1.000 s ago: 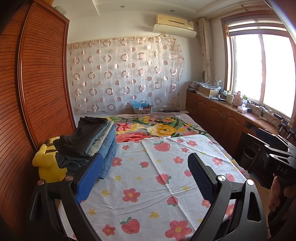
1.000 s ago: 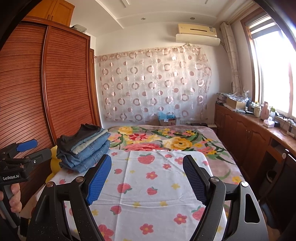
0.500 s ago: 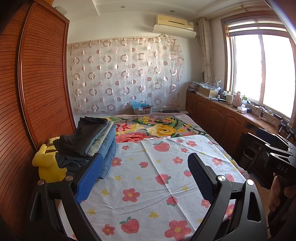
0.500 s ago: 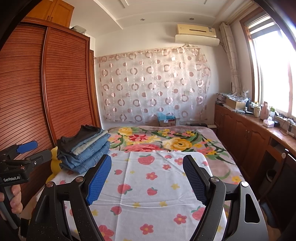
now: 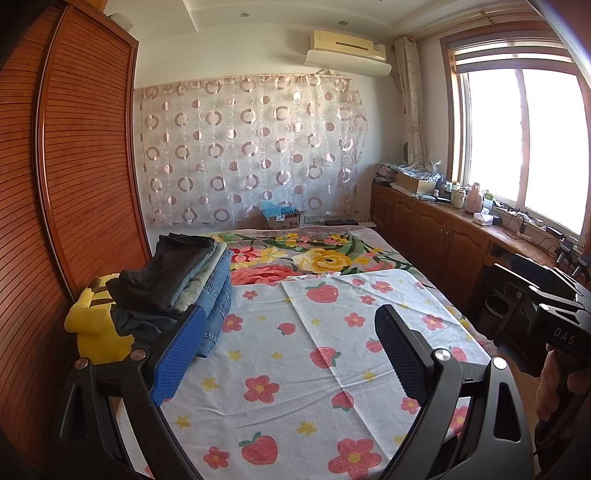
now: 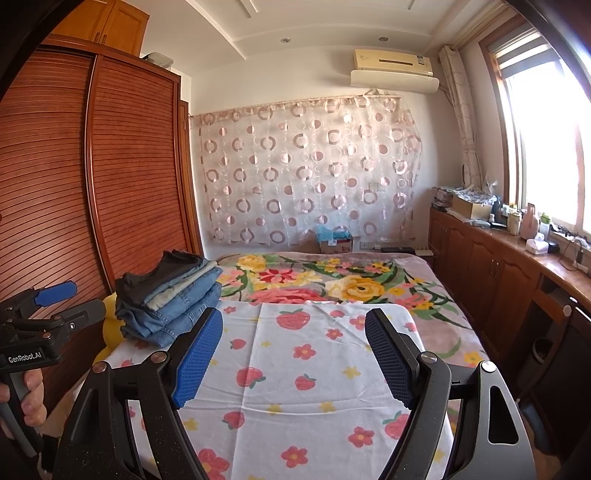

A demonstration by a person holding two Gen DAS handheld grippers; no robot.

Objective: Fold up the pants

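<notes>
Right wrist only: upper cupboard doors (image 6: pixel 110 26)

A stack of folded pants (image 5: pixel 184 284) is seen on the left edge of the bed, ahead of and just left of the left finger in both wrist views. A dark grey, nearly black pair lies on top, a pale washed pair beneath it, and blue denim pairs at the bottom (image 6: pixel 173 299). The pieces are laid flat, folded edges toward the bed's middle. Nothing is held between the fingers.
</notes>
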